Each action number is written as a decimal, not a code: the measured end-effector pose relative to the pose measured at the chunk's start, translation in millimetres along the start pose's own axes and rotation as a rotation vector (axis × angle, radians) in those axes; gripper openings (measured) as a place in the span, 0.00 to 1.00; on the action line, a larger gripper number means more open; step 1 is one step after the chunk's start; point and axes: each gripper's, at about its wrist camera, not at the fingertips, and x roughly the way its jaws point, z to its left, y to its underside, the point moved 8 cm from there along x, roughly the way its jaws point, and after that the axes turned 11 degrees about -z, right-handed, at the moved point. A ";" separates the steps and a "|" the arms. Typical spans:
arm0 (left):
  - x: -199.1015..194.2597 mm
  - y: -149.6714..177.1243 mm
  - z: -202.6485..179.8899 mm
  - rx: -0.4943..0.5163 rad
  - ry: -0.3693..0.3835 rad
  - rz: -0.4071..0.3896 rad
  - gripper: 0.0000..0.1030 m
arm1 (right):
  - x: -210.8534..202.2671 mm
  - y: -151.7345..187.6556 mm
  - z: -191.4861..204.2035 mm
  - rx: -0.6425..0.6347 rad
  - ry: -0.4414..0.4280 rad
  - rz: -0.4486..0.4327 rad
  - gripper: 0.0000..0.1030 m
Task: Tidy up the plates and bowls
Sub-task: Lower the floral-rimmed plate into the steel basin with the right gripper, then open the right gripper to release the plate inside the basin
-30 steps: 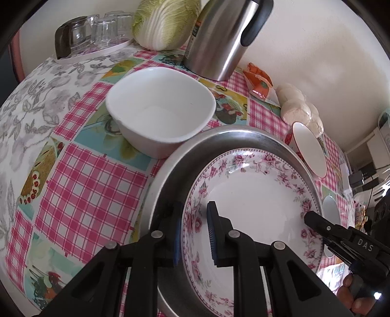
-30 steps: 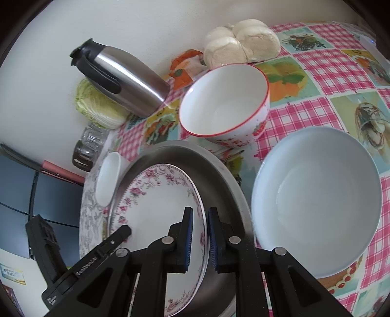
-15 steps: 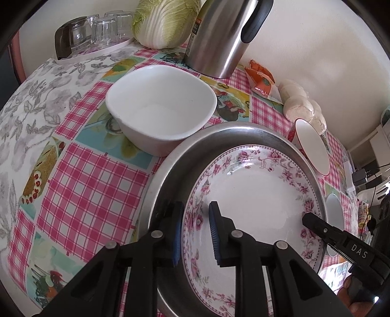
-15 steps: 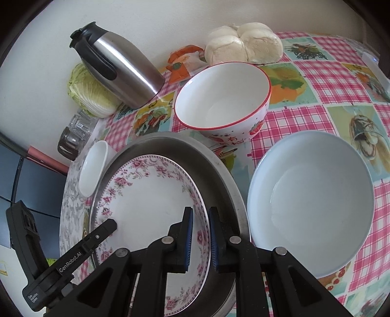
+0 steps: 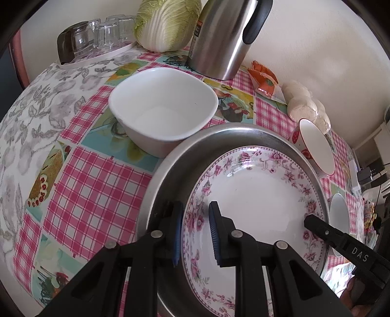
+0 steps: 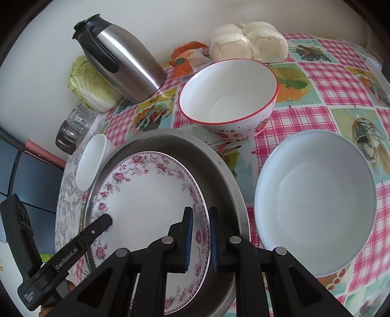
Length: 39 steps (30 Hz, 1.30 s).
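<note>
Checked oilcloth [image 5: 97, 190] covers the table by a cream wall [image 5: 316, 48]; both jaws pinch the floral plate [image 5: 256, 195].

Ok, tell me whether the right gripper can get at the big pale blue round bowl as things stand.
Probably not yet: the right gripper is shut on the floral plate's rim. Once it lets go, the pale blue bowl sits right beside it, empty and with nothing in between.

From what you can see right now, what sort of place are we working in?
Most likely a home kitchen or dining table: a checked picture tablecloth, a steel thermos jug, a cabbage and upturned drinking glasses by the wall.
</note>
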 end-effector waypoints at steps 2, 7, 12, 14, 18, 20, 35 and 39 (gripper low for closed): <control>0.4 -0.2 -0.5 -0.004 0.000 0.000 0.21 | -0.5 0.0 -0.1 -0.002 0.002 0.000 0.15; 0.8 1.0 0.1 -0.009 0.003 0.002 0.21 | -1.2 -0.7 -1.5 0.001 0.004 0.005 0.15; 1.2 1.3 1.3 -0.015 0.003 0.006 0.21 | -1.5 0.0 -3.1 0.005 0.006 0.012 0.15; 1.0 1.2 1.4 -0.013 -0.002 0.009 0.21 | -1.6 0.2 -2.7 -0.001 0.010 0.015 0.15; -0.1 0.7 -0.2 -0.002 -0.011 0.006 0.26 | -5.3 -2.3 -2.4 -0.008 0.015 0.003 0.16; -0.6 0.5 -0.7 0.002 -0.016 0.006 0.27 | -9.9 -5.4 -2.1 -0.012 0.017 -0.012 0.17; -32.9 -12.5 -9.8 0.051 -0.051 -0.069 0.62 | -49.5 -27.8 13.6 -0.156 0.098 -0.117 0.61; -33.8 -11.8 -12.1 0.089 -0.075 -0.070 0.63 | -52.6 -27.3 18.2 -0.209 0.119 -0.130 0.75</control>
